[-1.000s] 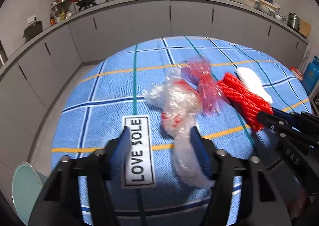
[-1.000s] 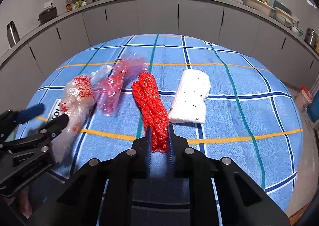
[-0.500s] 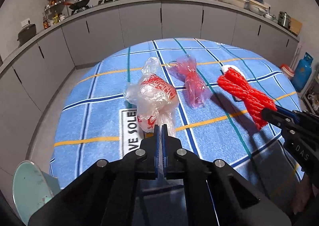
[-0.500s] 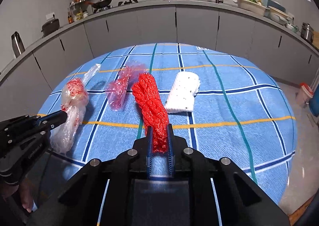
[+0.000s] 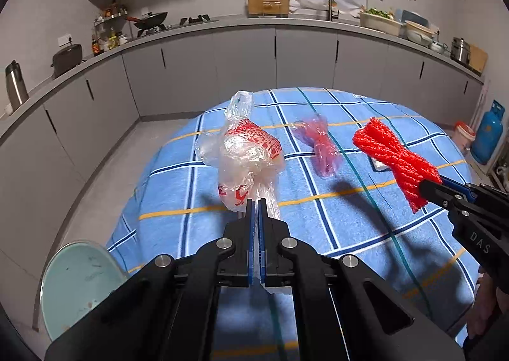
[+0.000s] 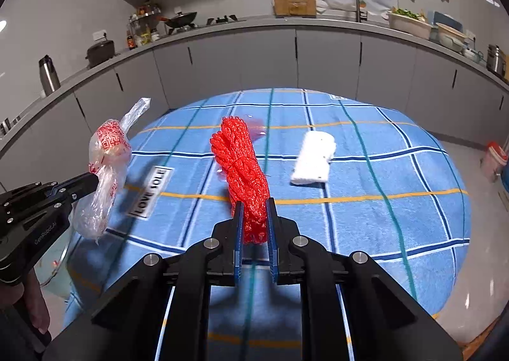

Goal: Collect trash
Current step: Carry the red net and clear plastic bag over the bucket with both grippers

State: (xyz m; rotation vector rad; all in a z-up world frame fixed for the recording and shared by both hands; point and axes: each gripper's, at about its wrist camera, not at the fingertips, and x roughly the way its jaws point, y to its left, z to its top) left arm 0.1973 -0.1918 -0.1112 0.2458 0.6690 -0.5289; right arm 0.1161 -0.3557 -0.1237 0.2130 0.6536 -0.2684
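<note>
My left gripper [image 5: 255,202] is shut on a clear plastic bag with red print [image 5: 246,154], lifted off the blue checked tablecloth [image 5: 318,218]; the same clear bag [image 6: 106,170] shows at the left of the right wrist view. My right gripper [image 6: 254,202] is shut on a bundle of red net [image 6: 243,167], also raised above the cloth; that red net [image 5: 394,157] appears at the right of the left wrist view. A crumpled pink plastic bag [image 5: 319,144] and a white foam piece [image 6: 313,159] lie on the cloth farther back.
A pale green bin [image 5: 79,284] stands by the table's near left edge. A "LOVE SOLE" label [image 6: 149,192] is sewn on the cloth. Grey kitchen cabinets [image 5: 241,62] curve behind the table. A blue gas cylinder [image 5: 488,133] stands on the floor at right.
My left gripper closed on the clear bag and lifted it off the cloth. My right gripper, shut on the red net throughout, raised it as well. Both drew back from the table.
</note>
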